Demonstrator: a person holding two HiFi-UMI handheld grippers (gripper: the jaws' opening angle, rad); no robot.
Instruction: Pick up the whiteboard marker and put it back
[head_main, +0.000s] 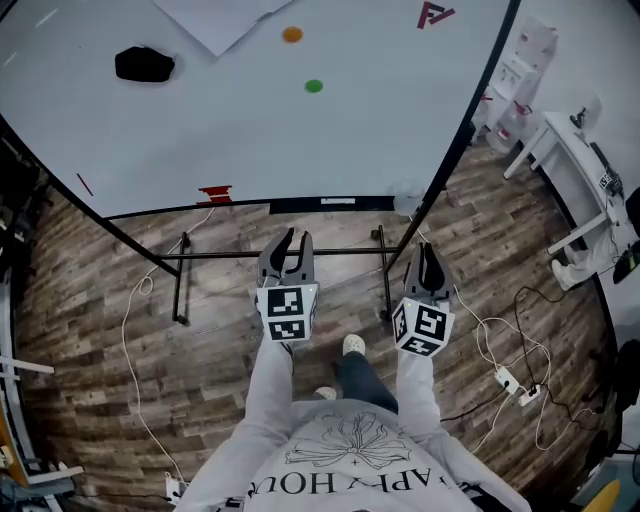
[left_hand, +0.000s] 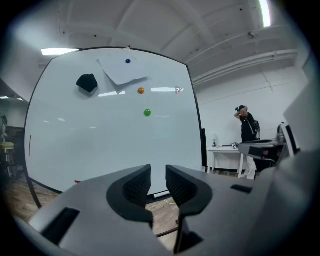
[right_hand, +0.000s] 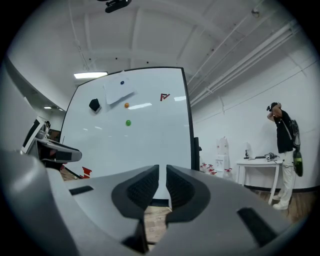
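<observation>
The whiteboard (head_main: 260, 120) stands on a black frame ahead of me, with a black tray (head_main: 330, 203) along its lower edge. A small red thing (head_main: 215, 193) sits at the tray's left end, and a thin red stroke (head_main: 85, 185) shows near the board's left edge. I cannot tell whether either is the marker. My left gripper (head_main: 297, 236) (left_hand: 158, 172) hangs over the floor short of the tray, open, with nothing between its pads. My right gripper (head_main: 428, 247) (right_hand: 162, 172) is level beside it, shut to a thin slit and empty.
On the board are a black eraser (head_main: 145, 64), an orange magnet (head_main: 292, 34), a green magnet (head_main: 314, 86) and a pinned paper sheet (head_main: 225, 20). The stand's crossbar (head_main: 280, 255) lies below the grippers. Cables (head_main: 500, 350) cross the wood floor. A person (right_hand: 282, 145) stands by a white table at right.
</observation>
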